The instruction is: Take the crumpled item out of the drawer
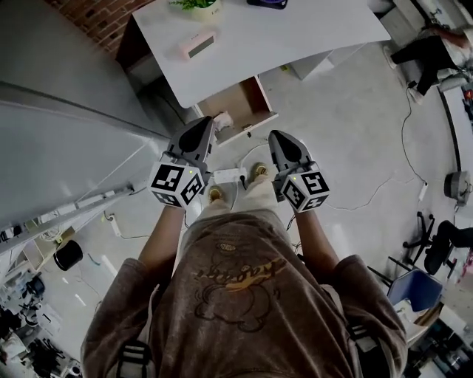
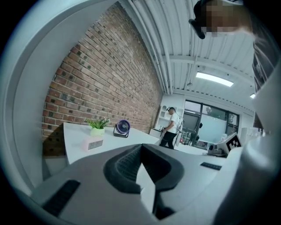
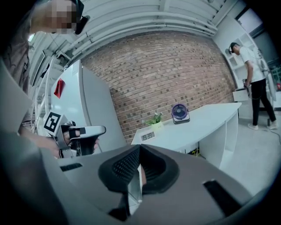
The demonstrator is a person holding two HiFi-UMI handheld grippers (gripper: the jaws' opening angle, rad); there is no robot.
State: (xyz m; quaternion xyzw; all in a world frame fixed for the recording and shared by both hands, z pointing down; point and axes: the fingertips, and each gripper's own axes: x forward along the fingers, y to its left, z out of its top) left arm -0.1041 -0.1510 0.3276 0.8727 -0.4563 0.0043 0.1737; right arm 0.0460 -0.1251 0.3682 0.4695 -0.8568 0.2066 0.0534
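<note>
In the head view an open wooden drawer (image 1: 247, 100) sticks out from under the white desk (image 1: 251, 37). A white crumpled item (image 1: 222, 119) lies at its near left corner. My left gripper (image 1: 205, 124) is held in the air on this side of the drawer, its tip close to the crumpled item in the picture, jaws shut and empty. My right gripper (image 1: 276, 136) hovers beside it to the right, also shut with nothing held. Both gripper views look level across the room: left gripper (image 2: 141, 147), right gripper (image 3: 139, 148); the drawer is hidden there.
On the desk stand a pink clock (image 1: 198, 44), a potted plant (image 1: 198, 6) and a small fan (image 3: 179, 112). A tall grey cabinet (image 1: 66, 148) rises at the left. A power strip (image 1: 229, 176) and cables lie on the floor. Another person (image 3: 252, 83) stands far off.
</note>
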